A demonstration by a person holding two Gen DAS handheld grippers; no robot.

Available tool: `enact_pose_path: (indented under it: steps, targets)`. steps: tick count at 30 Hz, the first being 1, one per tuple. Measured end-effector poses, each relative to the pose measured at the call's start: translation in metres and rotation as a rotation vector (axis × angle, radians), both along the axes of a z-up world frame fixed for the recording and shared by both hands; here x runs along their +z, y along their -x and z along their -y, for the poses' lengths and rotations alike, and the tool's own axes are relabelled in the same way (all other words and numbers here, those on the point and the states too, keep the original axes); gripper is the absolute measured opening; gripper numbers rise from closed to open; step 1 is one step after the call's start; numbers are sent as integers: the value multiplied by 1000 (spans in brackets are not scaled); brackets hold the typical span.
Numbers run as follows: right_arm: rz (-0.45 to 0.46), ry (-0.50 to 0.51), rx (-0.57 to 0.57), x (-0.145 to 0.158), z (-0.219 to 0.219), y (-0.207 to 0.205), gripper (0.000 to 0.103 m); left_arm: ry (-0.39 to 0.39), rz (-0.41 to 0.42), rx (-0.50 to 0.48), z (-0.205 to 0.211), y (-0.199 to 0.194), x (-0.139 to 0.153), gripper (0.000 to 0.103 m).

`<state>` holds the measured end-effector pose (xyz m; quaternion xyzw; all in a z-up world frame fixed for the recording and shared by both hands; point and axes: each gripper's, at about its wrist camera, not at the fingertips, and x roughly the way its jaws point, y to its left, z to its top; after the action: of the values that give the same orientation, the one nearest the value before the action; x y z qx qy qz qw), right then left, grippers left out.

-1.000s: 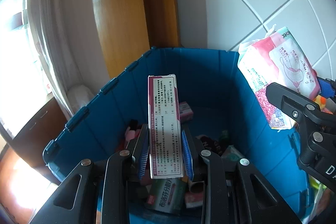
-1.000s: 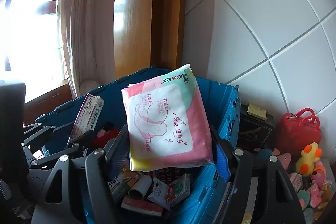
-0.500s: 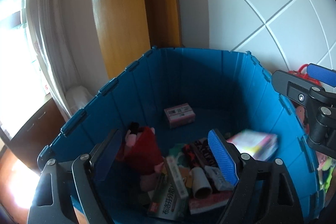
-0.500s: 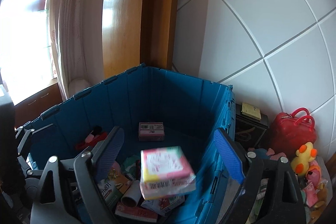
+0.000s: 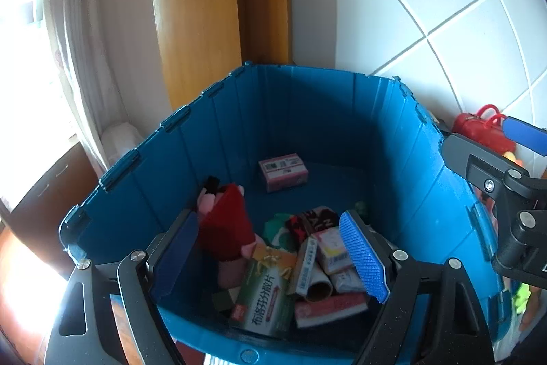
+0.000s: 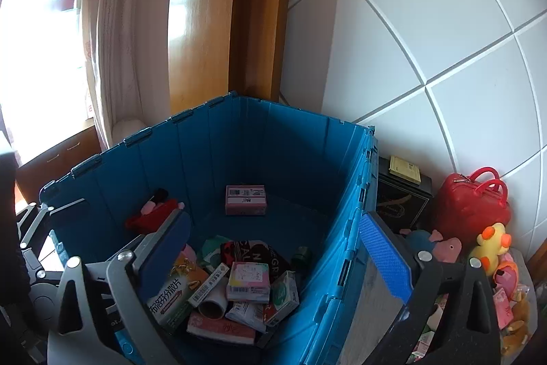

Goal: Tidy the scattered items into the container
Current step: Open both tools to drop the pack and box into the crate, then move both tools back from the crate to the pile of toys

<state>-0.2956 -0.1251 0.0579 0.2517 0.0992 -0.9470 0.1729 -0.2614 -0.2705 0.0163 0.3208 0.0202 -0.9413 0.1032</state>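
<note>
A blue plastic crate (image 5: 324, 112) (image 6: 290, 142) stands against the tiled wall and holds several boxes, packets and a red plush toy (image 5: 225, 221). The pink sanitary pad pack (image 6: 249, 281) (image 5: 333, 248) lies on the pile inside. The long white-and-purple box (image 5: 306, 265) (image 6: 209, 284) lies there too, next to a cardboard tube. My left gripper (image 5: 270, 257) is open and empty above the crate's near side. My right gripper (image 6: 273, 255) is open and empty over the crate's right wall.
Right of the crate stand a black box (image 6: 401, 194), a red toy handbag (image 6: 471, 204), a yellow duck (image 6: 492, 245) and pink plush toys. A wooden door frame (image 5: 218, 5) and a curtain (image 5: 92, 33) are behind. A pink box (image 5: 283, 171) lies at the crate's far end.
Both grippers opened. The long box dropped from the left gripper and the pad pack dropped from the right gripper; both now lie on the pile in the crate.
</note>
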Motion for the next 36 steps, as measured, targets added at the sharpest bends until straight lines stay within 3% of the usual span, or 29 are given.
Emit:
enact_pose_path:
  steps: [10, 18, 29, 36]
  targets:
    - [-7, 11, -20, 2, -20, -24, 103, -15, -4, 18, -15, -20, 1, 86]
    - [-16, 37, -129, 1, -77, -44, 103, -10, -61, -58, -75, -34, 14, 86]
    - [3, 80, -349, -18, -225, -82, 103, -14, -75, -251, -208, -45, 19, 88]
    - [76, 84, -440, -53, -342, -107, 103, 2, 26, -317, -322, -49, -23, 88]
